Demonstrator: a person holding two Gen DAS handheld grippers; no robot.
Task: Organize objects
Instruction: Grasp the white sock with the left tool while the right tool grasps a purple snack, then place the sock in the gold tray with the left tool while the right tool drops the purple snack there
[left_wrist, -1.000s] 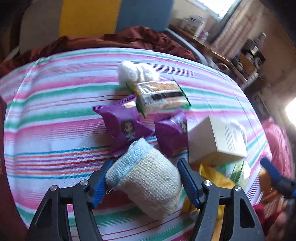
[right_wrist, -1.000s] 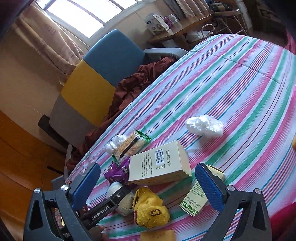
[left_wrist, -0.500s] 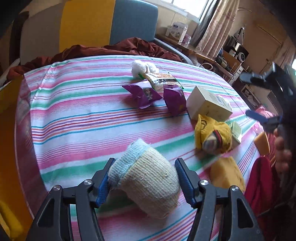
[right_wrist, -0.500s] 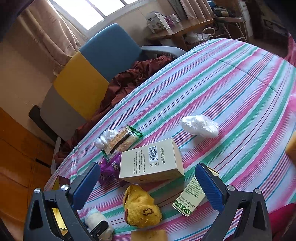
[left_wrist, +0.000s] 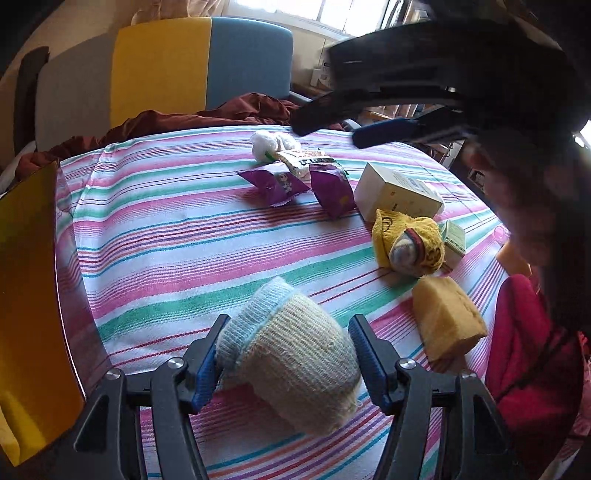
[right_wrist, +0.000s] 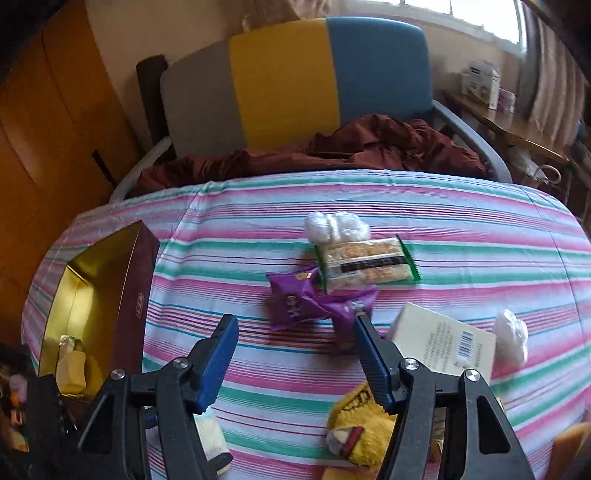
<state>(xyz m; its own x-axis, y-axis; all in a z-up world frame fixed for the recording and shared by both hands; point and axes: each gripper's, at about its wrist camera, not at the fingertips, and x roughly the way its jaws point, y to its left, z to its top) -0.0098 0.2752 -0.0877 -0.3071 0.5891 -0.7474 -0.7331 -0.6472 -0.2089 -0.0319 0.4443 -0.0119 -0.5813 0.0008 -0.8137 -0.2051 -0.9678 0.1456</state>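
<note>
Firmly clamped a rolled cream sock (left_wrist: 291, 354) in left hand-held gripper (left_wrist: 288, 354), low over striped desk (left_wrist: 166, 236). Kept right hand-held gripper (right_wrist: 295, 354) wide apart, gripping nothing, above purple snack packets (right_wrist: 295, 302). Left gold-lined box (right_wrist: 107, 288) at desk's left edge.

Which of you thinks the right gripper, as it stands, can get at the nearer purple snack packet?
Probably yes: the right gripper is open and empty, and the purple snack packet lies uncovered on the striped cloth just ahead of its fingertips.
</note>
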